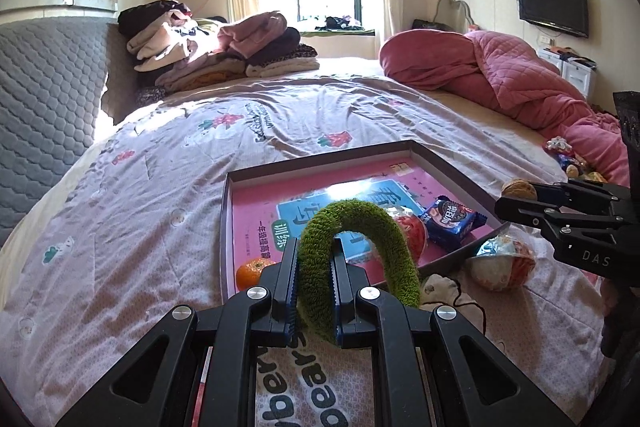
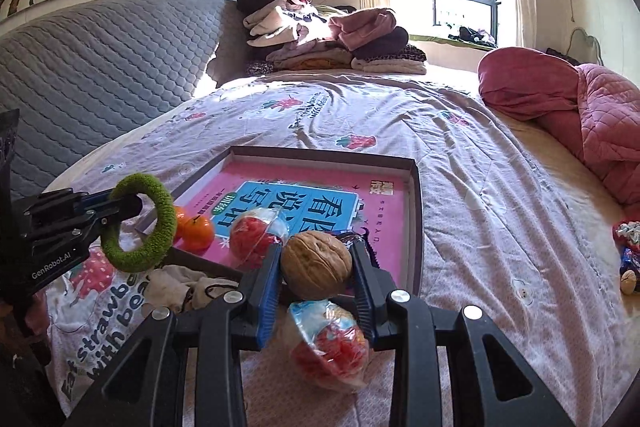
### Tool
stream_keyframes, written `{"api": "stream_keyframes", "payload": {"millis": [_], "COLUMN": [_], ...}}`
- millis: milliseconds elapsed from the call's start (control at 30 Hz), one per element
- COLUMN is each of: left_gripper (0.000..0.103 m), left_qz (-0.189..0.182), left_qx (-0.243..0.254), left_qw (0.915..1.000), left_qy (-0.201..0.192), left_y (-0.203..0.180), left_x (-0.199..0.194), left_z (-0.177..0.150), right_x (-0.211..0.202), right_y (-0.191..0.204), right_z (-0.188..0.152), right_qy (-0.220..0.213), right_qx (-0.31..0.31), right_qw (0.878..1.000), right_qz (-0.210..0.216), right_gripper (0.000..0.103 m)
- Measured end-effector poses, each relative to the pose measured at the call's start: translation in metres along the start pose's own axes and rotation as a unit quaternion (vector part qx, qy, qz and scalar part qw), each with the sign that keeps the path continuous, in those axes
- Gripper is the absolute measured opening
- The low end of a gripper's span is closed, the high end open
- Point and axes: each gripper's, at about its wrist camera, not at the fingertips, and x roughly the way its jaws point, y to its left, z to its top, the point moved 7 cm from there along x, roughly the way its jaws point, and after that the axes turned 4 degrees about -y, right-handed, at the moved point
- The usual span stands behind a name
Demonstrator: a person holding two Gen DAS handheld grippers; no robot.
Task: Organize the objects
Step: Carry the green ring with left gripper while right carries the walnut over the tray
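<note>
Grippers work over a bed (image 1: pixel 168 163) spread with a pale sheet printed with strawberries, and a shallow tray (image 2: pixel 414 219) lying on that sheet serves as the landmark. The left gripper (image 1: pixel 314 269) is closed tight on a fuzzy green ring (image 1: pixel 360 227), pinching one side of the loop between its pads so that the rest arches up and over to the right, above the tray's near edge. The right gripper (image 2: pixel 316 263) is clamped on a walnut (image 2: pixel 316 263), its blue-lined pads pressing both sides of the shell, held above the tray's near right corner. Inside the tray lies a pink book (image 2: pixel 320 199) with a blue panel. On the book, near the tray's near left corner, sit two small oranges (image 2: pixel 196 229); toward the near middle rests a red snack in clear wrap (image 2: pixel 256 235), and a blue snack packet (image 1: pixel 452 223) lies by the near right side. Outside the tray, just in front of its near edge, lie a second wrapped red-and-white snack (image 2: pixel 332 339) and a crumpled beige cloth pouch (image 2: pixel 180 283) with a dark cord. Beyond the tray, a pile of folded clothes (image 1: pixel 216 43) sits at the far side of the bed, and a pink quilt (image 1: pixel 520 79) is bunched far to the tray's right.
</note>
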Motion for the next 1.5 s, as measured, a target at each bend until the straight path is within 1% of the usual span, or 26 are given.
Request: {"api": "stream_keyframes", "payload": {"millis": [267,567,867,1367,1500], "left_gripper": [0.014,0.014,0.015,0.015,0.016], "left_qz": [-0.003,-0.003,-0.005,0.005,0.010], "left_qx": [0.003,0.000,-0.005,0.003,0.002], "left_qw": [1.0000,0.9998,0.9995,0.9988,0.9986], "left_qy": [0.008,0.018,0.029,0.049,0.052], "left_y": [-0.001,0.002,0.004,0.005,0.008], "left_x": [0.025,0.044,0.056,0.075,0.077], "left_z": [0.005,0.002,-0.003,-0.012,-0.014], "right_x": [0.024,0.047,0.068,0.077,0.080], "right_y": [-0.001,0.021,0.031,0.046,0.046], "right_z": [-0.002,-0.007,-0.016,-0.018,-0.017], "right_qy": [0.019,0.039,0.063,0.060,0.066], "right_qx": [-0.013,-0.052,-0.080,-0.107,-0.104], "right_qw": [1.000,0.998,0.995,0.992,0.992], "right_qz": [0.007,0.025,0.021,0.028,0.033], "right_gripper": [0.034,0.034,0.034,0.034,0.034]}}
